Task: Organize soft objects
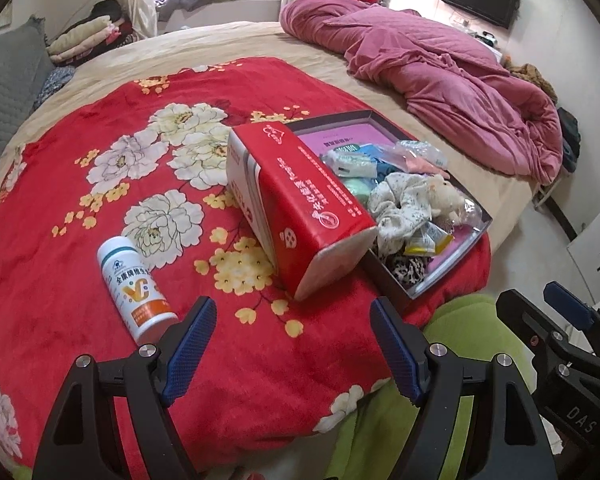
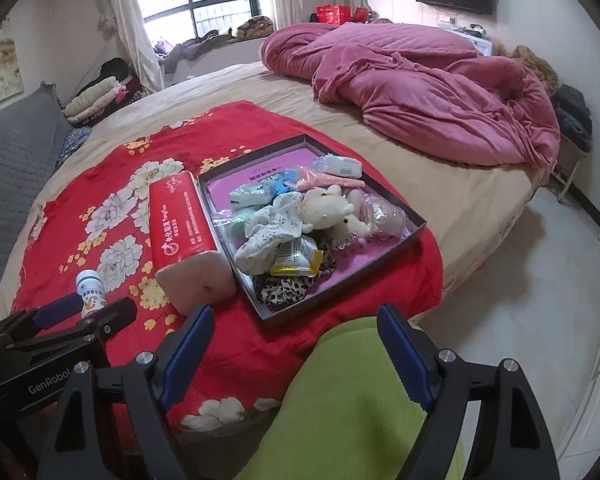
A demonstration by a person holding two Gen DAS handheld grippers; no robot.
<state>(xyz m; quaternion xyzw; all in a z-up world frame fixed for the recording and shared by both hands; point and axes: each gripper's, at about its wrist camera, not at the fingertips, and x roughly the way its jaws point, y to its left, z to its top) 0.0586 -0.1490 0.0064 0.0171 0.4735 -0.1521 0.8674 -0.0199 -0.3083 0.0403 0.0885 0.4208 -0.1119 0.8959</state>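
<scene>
A shallow dark box [image 2: 414,222] with a pink bottom lies on the red flowered blanket [image 1: 80,208]. In it are a white plush toy [image 2: 332,210], a floral scrunchie [image 2: 270,232], a leopard scrunchie [image 2: 284,292], small packets and a yellow sachet [image 2: 296,262]. A red tissue pack [image 1: 300,208] lies against the box's left side. A white pill bottle [image 1: 134,284] lies left of the pack. My left gripper [image 1: 292,320] is open above the blanket, just in front of the tissue pack. My right gripper [image 2: 296,328] is open, short of the box's near corner, over a green cloth [image 2: 352,400].
The box [image 1: 432,276] sits near the bed's edge, with pale floor [image 2: 520,280] to the right. A crumpled pink quilt [image 2: 420,92] fills the far right of the bed. Folded clothes [image 2: 96,96] and a grey cushion [image 1: 4,80] lie at the left.
</scene>
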